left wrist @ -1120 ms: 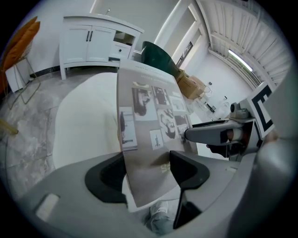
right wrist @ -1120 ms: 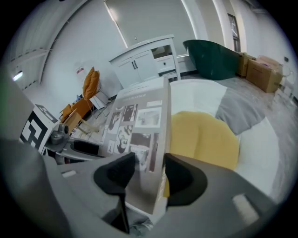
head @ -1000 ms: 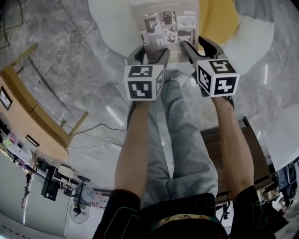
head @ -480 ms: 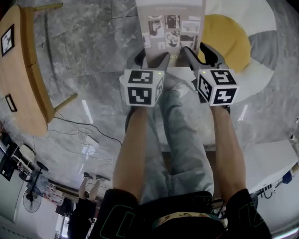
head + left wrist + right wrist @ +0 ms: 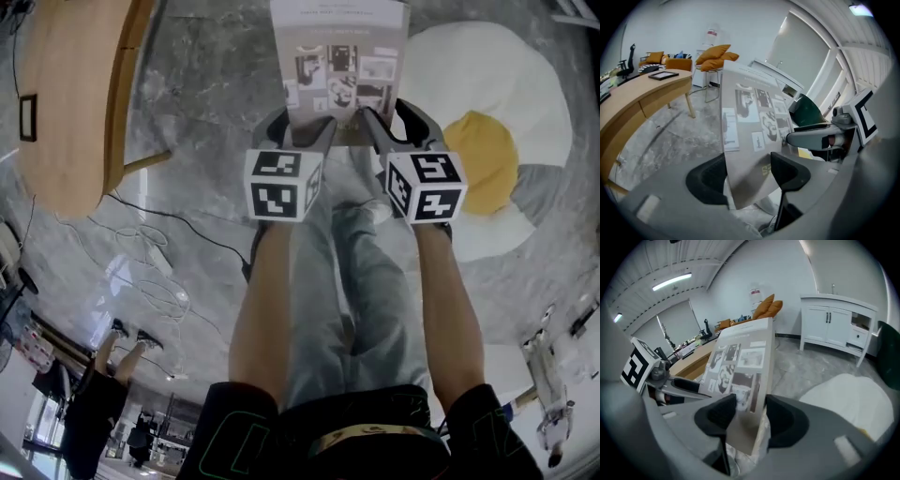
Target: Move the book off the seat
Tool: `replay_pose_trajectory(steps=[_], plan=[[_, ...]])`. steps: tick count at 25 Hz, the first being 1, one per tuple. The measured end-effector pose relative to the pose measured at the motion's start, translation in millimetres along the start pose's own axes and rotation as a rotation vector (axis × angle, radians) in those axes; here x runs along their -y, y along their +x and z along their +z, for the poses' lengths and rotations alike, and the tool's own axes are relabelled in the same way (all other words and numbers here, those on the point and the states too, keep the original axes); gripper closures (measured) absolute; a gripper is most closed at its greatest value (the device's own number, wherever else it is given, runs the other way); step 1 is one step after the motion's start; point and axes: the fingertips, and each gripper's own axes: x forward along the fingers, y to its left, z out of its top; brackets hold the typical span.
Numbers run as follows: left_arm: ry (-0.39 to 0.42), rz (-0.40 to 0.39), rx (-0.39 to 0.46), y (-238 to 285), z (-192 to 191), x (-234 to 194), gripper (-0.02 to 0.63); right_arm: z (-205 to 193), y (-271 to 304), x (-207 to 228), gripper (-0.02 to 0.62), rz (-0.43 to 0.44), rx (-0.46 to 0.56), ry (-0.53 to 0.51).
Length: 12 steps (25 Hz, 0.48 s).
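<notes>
We have the book (image 5: 342, 61) up in the air at twelve o'clock in the head view, well above the marble floor (image 5: 206, 103). Both tools are on its near edge. The left gripper (image 5: 302, 127) is clamped on the lower left corner, and the right gripper (image 5: 394, 122) bites the lower right corner with its jaws set wide across the spine side.

We read the lift as done, because the book rests on nothing and only the two grips carry it. What's left, by our judgement, is to carry it to a landing spot and let go.

Over at two o'clock lies the egg-shaped cushion (image 5: 487, 141), white with a yellow centre. It may be the seat, but we cannot tell.

At ten o'clock the head view gives us the wooden desk (image 5: 70, 94), and at eight o'clock loose cables (image 5: 159, 272). It hides how the pads sit, though.

The left gripper view shows that: the printed cover slants between its dark pads, and the corner pokes out below. It also shows orange cushions (image 5: 715, 54) at eleven o'clock.

The right gripper view shows the page edges pinched between its pads. At two o'clock there's a white cabinet (image 5: 834, 329) that no other view catches.
</notes>
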Motion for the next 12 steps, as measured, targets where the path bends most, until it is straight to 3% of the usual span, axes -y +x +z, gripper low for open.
replay_pose_trajectory(steps=[3,8,12], plan=[[0.028,-0.036,-0.02,5,1,-10,0.311,-4,7,-4,0.396,-0.033,0.007,0.039],[-0.041,0.022,-0.014,-12,8,-37,0.318,15,24,-26,0.396,0.026,-0.01,-0.005],[-0.108,0.082,0.027,-40,40,-122,0.318,77,78,-88,0.396,0.088,-0.023,-0.082]])
